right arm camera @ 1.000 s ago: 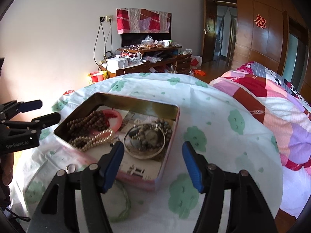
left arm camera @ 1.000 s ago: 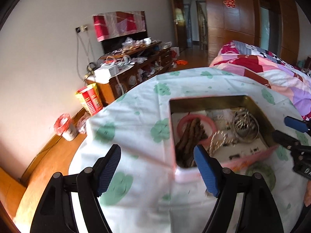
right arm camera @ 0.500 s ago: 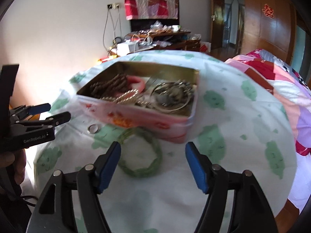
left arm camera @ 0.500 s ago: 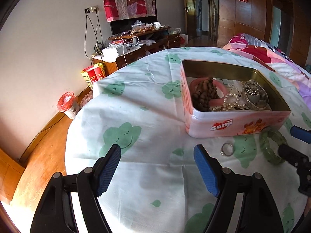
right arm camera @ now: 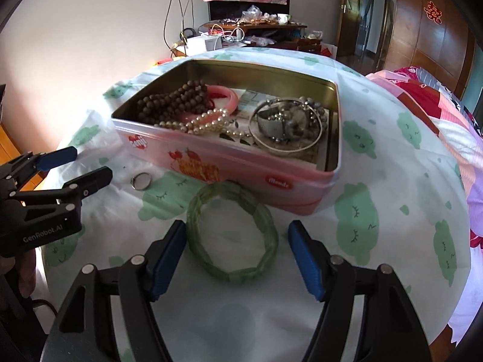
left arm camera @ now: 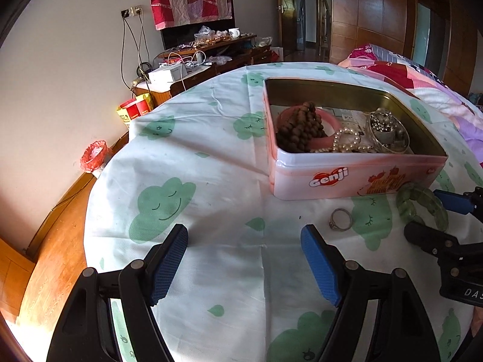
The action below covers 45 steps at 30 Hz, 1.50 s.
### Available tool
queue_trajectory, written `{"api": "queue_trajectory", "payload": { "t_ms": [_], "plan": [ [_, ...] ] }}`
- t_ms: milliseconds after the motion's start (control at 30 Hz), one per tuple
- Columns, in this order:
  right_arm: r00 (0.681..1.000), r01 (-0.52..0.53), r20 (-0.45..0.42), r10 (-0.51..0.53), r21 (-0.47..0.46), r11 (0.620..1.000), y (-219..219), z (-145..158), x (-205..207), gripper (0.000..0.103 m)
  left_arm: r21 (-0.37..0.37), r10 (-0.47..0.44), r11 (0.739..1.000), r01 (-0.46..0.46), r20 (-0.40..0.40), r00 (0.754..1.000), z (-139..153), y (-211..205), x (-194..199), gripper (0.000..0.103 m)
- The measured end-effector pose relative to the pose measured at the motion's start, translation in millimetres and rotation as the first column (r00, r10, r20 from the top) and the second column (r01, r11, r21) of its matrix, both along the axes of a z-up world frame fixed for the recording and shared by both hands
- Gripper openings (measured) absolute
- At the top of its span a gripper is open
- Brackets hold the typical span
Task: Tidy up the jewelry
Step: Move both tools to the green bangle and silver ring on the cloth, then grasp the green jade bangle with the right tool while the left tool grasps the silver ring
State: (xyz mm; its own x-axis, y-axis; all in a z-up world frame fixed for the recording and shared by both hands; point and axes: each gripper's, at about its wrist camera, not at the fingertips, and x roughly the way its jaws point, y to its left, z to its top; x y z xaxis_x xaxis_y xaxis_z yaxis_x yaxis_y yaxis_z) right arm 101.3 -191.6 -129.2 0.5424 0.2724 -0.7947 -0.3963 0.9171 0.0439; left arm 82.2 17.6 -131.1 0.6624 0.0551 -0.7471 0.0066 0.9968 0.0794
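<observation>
several beads, pearls and bangles fill the open pink tin point(right arm camera: 241, 163).

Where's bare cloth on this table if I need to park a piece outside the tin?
Widest bare patch: the tablecloth to the left of the pink tin, out to the table edge. Another lies to the tin's right in the right wrist view, toward the bed. Crowded: the strip in front of the tin, taken by the silver ring, green bangle and both open tongs.

Glossy metal tin point(right arm camera: 229, 163), translucent green glassy bangle point(right arm camera: 232, 232), shiny metal ring point(left arm camera: 341, 219), matt printed cloth point(left arm camera: 211, 157)
</observation>
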Motion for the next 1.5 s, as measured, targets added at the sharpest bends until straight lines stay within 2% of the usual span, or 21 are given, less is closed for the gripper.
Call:
{"api": "queue_trajectory", "payload": {
  "t_ms": [133,200,233,400,567,733,767,800,833,967,1033,1167,1500],
  "plan": [
    [1.0,0.003,0.012,-0.003,-0.012,1.0,1,0,-3,0.057,0.007,-0.003,1.0,0.003,-0.001,1.0,-1,-1,0,0.078],
    [1.0,-0.006,0.03,0.006,-0.009,1.0,1,1,-6,0.026,-0.011,-0.007,1.0,0.007,-0.001,1.0,1,-1,-1,0.078],
    [0.999,-0.017,0.038,0.017,-0.004,1.0,3,2,-8,0.016,-0.023,-0.012,1.0,0.012,0.0,1.0,2,0,-2,0.078],
    [0.997,-0.003,0.083,0.006,-0.038,0.999,-1,3,-22,0.016,-0.041,-0.042,0.998,0.043,0.018,0.999,11,-9,-8,0.078],
    [0.987,0.068,0.153,-0.057,-0.069,0.995,-22,12,-31,0.016,-0.025,-0.106,0.994,0.106,0.004,0.994,9,-34,-5,0.077],
    [0.982,0.11,0.162,-0.101,-0.046,0.993,-32,12,-23,0.016,-0.026,-0.127,0.992,0.126,-0.021,0.992,3,-45,6,0.077],
    [0.981,0.109,0.166,-0.1,-0.045,0.993,-31,11,-23,0.016,-0.044,-0.128,0.991,0.127,-0.029,0.991,2,-46,9,0.074],
    [0.981,0.106,0.167,-0.097,-0.044,0.993,-29,10,-22,0.016,-0.054,-0.127,0.991,0.125,-0.038,0.991,0,-45,12,0.064],
    [0.982,0.101,0.166,-0.093,-0.045,0.994,-27,8,-22,0.016,-0.064,-0.127,0.99,0.124,-0.045,0.991,-1,-44,14,0.062],
    [0.984,0.092,0.158,-0.083,-0.053,0.994,-26,1,-21,0.016,-0.081,-0.149,0.986,0.146,-0.03,0.988,0,-45,13,0.044],
    [0.984,0.088,0.162,-0.077,-0.06,0.994,-24,1,-22,0.016,-0.079,-0.173,0.982,0.17,-0.023,0.985,0,-49,10,0.022],
    [0.982,0.085,0.173,-0.071,-0.074,0.994,-22,0,-24,0.016,-0.074,-0.2,0.978,0.198,-0.021,0.98,1,-52,3,0.02],
    [0.981,0.085,0.181,-0.076,-0.042,0.996,-27,2,-27,0.016,-0.066,-0.202,0.977,0.203,0.017,0.979,12,-46,-10,0.02]
  ]
}}
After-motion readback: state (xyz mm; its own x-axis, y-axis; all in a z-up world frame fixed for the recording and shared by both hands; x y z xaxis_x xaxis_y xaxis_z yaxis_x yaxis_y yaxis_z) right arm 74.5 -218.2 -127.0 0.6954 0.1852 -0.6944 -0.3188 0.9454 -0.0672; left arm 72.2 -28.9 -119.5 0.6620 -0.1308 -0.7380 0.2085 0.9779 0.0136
